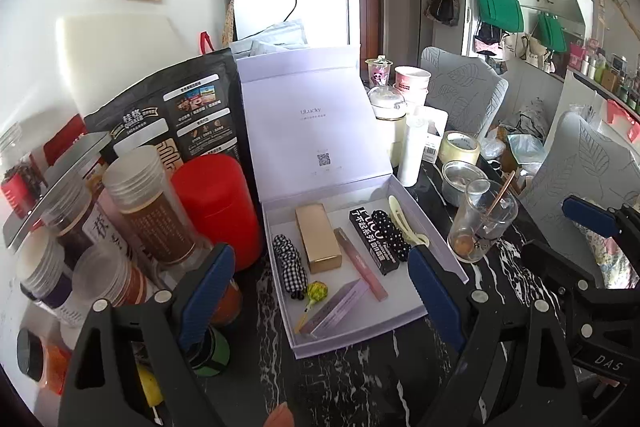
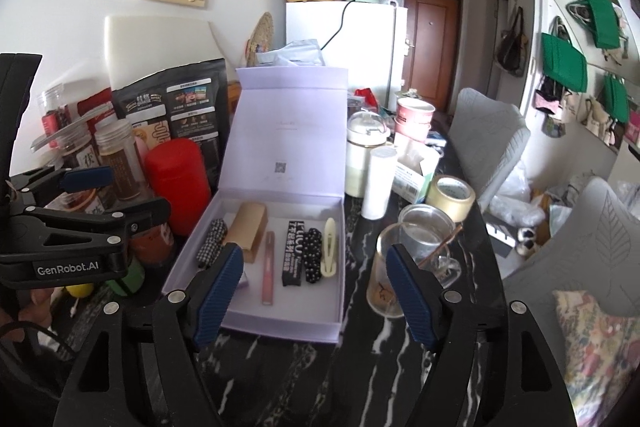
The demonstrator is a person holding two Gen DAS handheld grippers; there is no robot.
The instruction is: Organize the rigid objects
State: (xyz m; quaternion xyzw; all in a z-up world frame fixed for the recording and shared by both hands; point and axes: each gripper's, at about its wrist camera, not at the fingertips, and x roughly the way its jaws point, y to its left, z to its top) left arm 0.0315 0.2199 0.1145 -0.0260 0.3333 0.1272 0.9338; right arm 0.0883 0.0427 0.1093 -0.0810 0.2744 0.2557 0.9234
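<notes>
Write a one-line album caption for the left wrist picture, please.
Open left gripper hovers over a white gift box holding a gold case, lollipop and hair clip.

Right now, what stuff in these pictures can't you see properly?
- Flat lilac packet in the box: right wrist view, almost all hidden behind the right tool.
- Lollipop: same view, hidden by that tool.
- Printing inside the lid: both views, too small to read.
- Jars at left: left wrist view, lower ones covered by the left tool.
</notes>
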